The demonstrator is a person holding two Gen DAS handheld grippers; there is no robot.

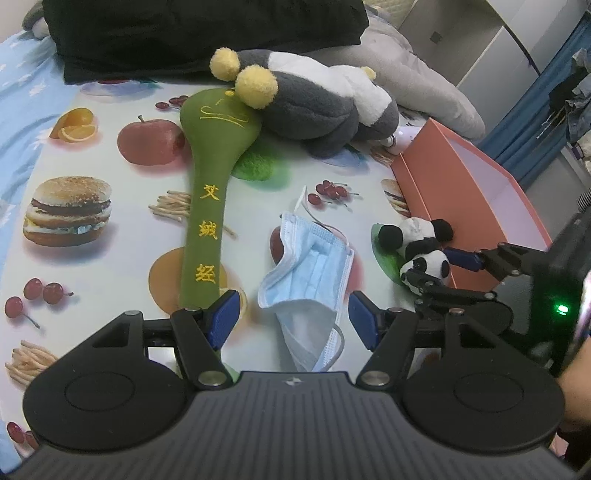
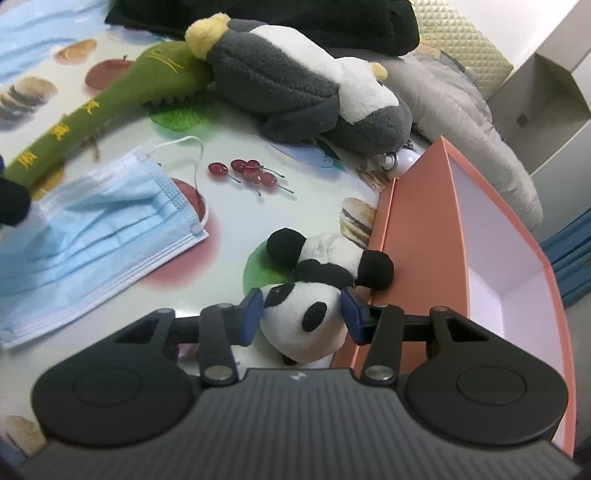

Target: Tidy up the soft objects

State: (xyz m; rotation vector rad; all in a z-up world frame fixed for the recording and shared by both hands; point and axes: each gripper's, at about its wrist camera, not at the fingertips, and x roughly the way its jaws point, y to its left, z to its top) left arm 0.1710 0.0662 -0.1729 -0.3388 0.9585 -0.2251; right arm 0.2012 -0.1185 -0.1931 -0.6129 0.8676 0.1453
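Right beside the orange box (image 2: 417, 236), on its left, the little panda plush (image 2: 306, 295) lies on the fruit-print tablecloth (image 1: 110, 229), and the right gripper (image 2: 302, 317) has its blue pads pressed on the panda's head. Further left of the box, the left gripper (image 1: 291, 321) hangs with jaws apart over the blue face mask (image 1: 310, 273), not pinching it. The green plush mallet (image 1: 207, 206) and grey plush toy (image 1: 314, 107) lie beyond.

White cabinet (image 1: 491, 40) at right, blue curtain (image 1: 532, 122) beside it, beige textured headboard (image 2: 458, 33) behind.
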